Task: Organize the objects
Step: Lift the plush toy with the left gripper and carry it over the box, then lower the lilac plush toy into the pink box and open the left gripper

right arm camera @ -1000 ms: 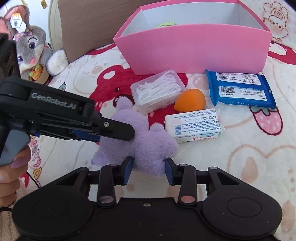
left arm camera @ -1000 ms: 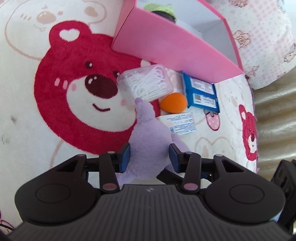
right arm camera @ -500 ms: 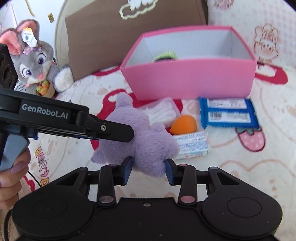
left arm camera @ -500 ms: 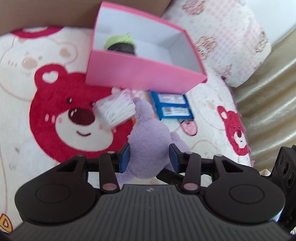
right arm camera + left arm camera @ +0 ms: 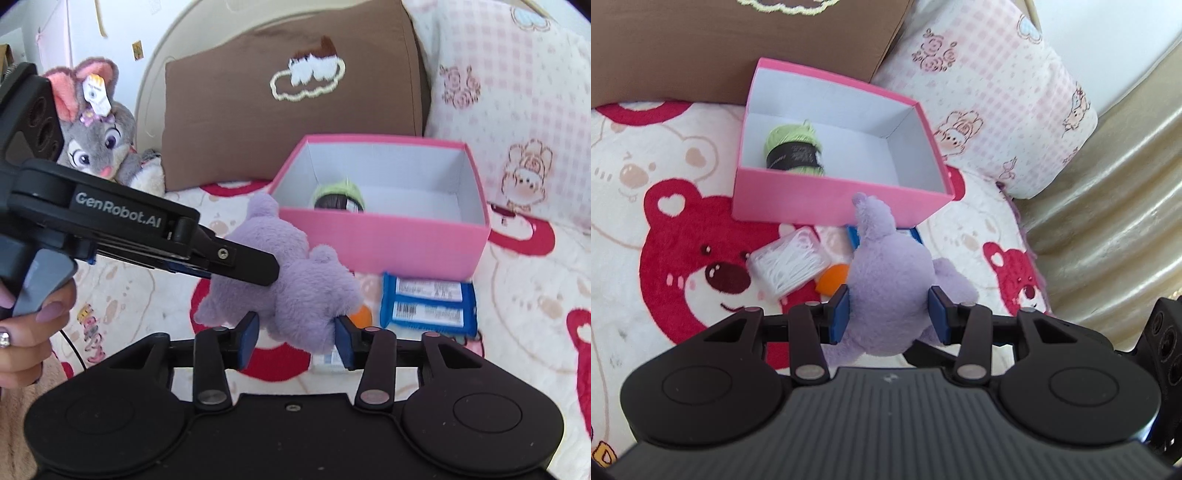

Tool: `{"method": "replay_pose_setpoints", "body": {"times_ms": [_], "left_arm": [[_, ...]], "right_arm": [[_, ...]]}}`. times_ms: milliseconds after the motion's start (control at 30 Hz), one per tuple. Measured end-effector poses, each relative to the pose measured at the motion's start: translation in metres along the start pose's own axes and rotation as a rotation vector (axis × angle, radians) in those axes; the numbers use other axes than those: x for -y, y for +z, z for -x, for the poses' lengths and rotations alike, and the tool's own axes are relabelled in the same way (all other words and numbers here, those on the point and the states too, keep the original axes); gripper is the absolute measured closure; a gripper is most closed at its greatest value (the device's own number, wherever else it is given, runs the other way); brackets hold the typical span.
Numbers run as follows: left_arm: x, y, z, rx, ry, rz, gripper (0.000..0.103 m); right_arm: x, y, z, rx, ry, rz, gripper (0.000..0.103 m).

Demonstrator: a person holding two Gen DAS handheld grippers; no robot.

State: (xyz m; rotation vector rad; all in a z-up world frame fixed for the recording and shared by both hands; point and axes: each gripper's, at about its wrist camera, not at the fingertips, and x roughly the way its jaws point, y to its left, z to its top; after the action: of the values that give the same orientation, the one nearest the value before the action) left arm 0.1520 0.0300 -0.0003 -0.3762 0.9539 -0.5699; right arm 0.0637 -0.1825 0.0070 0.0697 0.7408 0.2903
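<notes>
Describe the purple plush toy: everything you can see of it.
The purple plush toy is a soft, fuzzy lilac stuffed figure with rounded stubby limbs and one narrower part pointing toward the pink box. It is lifted above the bear-print blanket. The left gripper is shut on its body. The right gripper brackets its lower end; those jaws have just been opening, with a gap at the left pad. No face shows.

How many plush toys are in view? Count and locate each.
2. A fluffy purple plush toy is held before the pink cardboard box; a grey plush rabbit sits beside the brown pillow. Others may be hidden.
</notes>
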Motion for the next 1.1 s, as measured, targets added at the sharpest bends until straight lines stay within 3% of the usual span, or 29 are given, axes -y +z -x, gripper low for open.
{"method": "replay_pose_setpoints", "body": {"times_ms": [300, 567, 767, 967, 1100], "left_arm": [[0.019, 0.044, 0.007, 0.040, 0.003, 0.004, 0.060], [0.031, 0.096, -0.010, 0.098, 0.016, 0.021, 0.060], [0.029, 0.136, -0.053, 0.099, 0.020, 0.065, 0.060], [0.006, 0.156, -0.110, 0.051, 0.058, 0.142, 0.061], [-0.018, 0.162, -0.145, -0.001, 0.046, 0.229, 0.061]], "right_arm": [[0.013, 0.044, 0.004, 0.042, -0.004, 0.027, 0.042], [0.036, 0.084, -0.015, 0.096, -0.040, 0.036, 0.042], [0.064, 0.110, -0.045, 0.101, -0.081, 0.044, 0.043], [0.095, 0.122, -0.095, 0.019, -0.088, 0.036, 0.043], [0.106, 0.118, -0.123, -0.017, -0.109, 0.057, 0.043]]}}
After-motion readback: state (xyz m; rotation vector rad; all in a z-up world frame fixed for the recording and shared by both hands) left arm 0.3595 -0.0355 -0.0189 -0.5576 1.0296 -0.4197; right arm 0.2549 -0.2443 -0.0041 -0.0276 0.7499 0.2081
